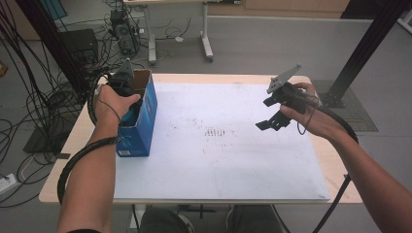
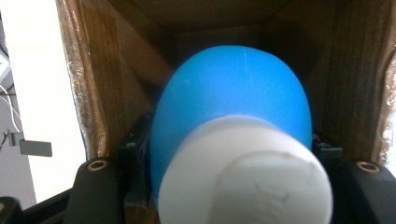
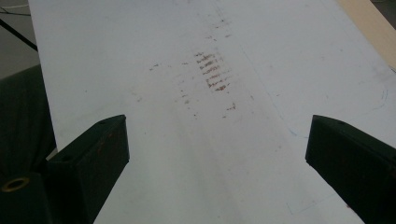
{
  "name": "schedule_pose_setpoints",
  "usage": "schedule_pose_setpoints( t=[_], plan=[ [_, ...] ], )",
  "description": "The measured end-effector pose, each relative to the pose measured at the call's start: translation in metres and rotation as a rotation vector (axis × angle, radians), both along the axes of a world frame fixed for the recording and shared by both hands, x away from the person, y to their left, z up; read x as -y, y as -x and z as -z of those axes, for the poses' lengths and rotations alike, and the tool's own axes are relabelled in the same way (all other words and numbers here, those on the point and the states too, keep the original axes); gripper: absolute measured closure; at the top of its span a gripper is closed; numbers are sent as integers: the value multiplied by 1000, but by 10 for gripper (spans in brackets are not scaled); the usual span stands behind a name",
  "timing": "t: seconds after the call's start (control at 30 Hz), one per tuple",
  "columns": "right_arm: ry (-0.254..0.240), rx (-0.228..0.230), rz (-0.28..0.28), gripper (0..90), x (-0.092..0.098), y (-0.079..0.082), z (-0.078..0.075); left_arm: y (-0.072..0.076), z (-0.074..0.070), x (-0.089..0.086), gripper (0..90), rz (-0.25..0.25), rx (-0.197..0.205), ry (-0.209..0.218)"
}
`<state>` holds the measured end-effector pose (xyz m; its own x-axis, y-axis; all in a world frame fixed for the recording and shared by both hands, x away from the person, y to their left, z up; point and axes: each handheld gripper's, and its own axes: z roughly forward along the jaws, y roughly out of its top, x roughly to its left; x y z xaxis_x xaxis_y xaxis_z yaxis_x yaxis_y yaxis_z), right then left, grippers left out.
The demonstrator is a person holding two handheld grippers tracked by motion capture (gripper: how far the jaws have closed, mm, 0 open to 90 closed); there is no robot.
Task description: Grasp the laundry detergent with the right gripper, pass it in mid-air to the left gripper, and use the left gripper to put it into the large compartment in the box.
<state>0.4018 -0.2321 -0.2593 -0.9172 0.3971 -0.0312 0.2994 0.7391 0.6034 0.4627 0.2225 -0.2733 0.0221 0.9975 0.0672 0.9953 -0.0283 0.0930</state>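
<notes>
An upright blue carton (image 1: 144, 121) with an open brown top stands at the left edge of the white mat (image 1: 228, 165). My left gripper (image 1: 125, 90) reaches down into it from above. In the left gripper view its black jaws are shut on a rounded blue object (image 2: 233, 88) with a thick white end (image 2: 247, 177), inside the carton's brown cardboard walls (image 2: 116, 74). My right gripper (image 1: 270, 122) hangs above the mat's right side. Its jaws stand wide open (image 3: 217, 149) with nothing between them, over faint brown marks (image 3: 212, 72) on the mat.
The mat covers most of a light wooden table (image 1: 73, 145). Black cables (image 1: 29, 102) and equipment lie on the floor to the left. A black frame post (image 1: 362, 48) rises at the right, and another table's legs (image 1: 206, 43) stand beyond the far edge.
</notes>
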Motion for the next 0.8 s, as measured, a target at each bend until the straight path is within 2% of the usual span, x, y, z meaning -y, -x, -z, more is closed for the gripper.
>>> schedule_pose_setpoints(
  t=[0.23, 0.53, 0.8],
  plan=[
    [-5, 2, -3, 61, -1, 0, 0, 2, -3, 2, 313, 6, 15, 3],
    [-11, 5, -9, 61, -4, -1, -1, 7, -19, 6, 303, 29, 38, -30],
    [-12, 6, -8, 61, -7, -2, -2, 12, -30, 9, 296, 40, 56, -39]
  ],
)
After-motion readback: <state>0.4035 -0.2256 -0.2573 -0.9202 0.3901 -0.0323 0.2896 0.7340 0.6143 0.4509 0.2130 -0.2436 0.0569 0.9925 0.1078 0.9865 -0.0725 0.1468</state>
